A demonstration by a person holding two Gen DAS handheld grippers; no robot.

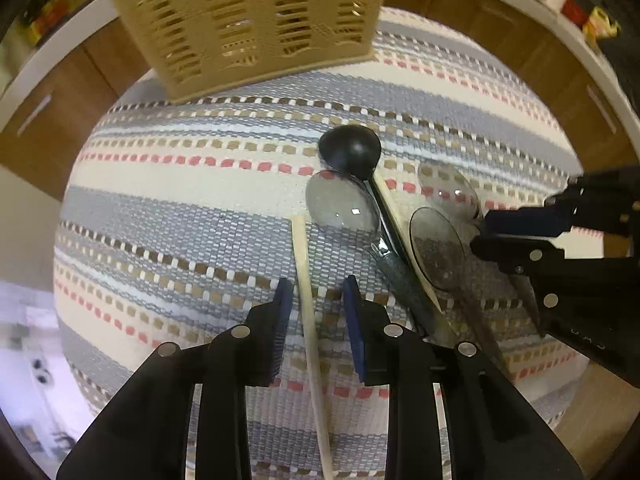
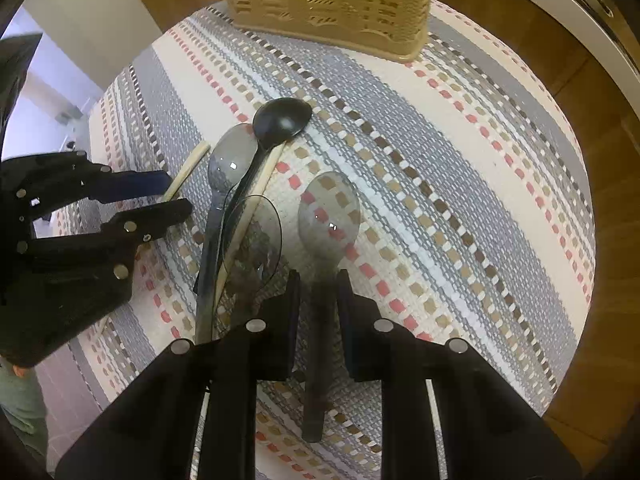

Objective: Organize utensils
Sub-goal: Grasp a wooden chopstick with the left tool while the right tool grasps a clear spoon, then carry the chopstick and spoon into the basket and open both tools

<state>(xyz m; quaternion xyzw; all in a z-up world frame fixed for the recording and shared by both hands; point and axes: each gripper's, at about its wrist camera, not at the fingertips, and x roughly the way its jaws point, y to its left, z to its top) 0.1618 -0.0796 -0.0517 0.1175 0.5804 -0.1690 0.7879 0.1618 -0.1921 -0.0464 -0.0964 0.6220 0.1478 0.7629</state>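
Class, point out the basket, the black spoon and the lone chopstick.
basket point(image 2: 328, 4), right wrist view, front wall.
black spoon point(image 1: 350, 152), left wrist view, back of the bowl.
chopstick point(image 1: 306, 276), left wrist view, shaft between the left gripper's fingers.

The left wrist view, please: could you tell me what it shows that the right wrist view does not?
Only the left wrist view shows the lone pale wooden chopstick running between the open left gripper. Only the right wrist view shows the right gripper straddling a translucent grey plastic spoon's handle. Both show the beige slotted plastic basket, the black round ladle and the striped woven mat.
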